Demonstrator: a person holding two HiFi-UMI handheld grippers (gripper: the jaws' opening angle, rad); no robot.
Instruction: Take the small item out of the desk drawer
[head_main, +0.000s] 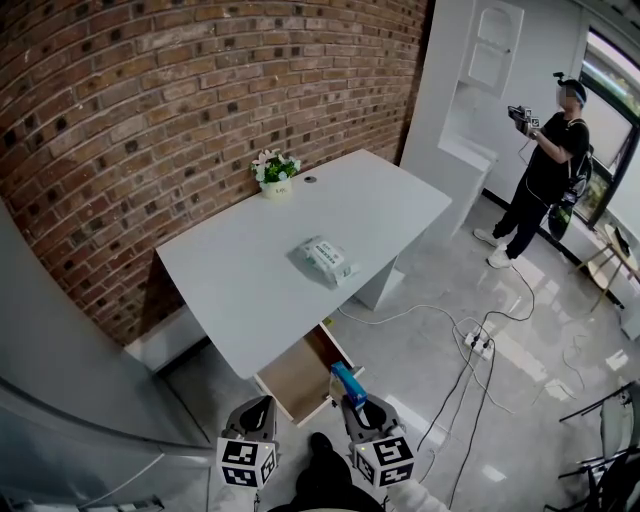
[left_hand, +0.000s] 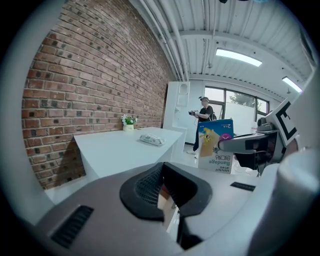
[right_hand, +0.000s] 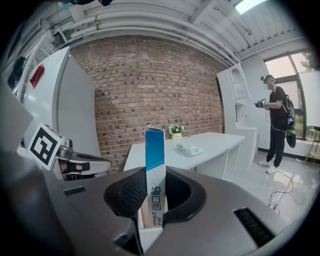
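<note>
A wooden drawer stands pulled out under the near edge of the white desk. My right gripper hovers just right of the drawer, shut on a small blue and white bandage box. The box stands upright between the pads in the right gripper view, where it reads as a narrow blue-topped carton. From the left gripper view the same box is seen side-on. My left gripper hangs left of the drawer. Its jaws stand a narrow gap apart with nothing between them.
On the desk lie a pack of wipes and a small flower pot by the brick wall. Cables and a power strip run over the floor on the right. A person stands at the far right.
</note>
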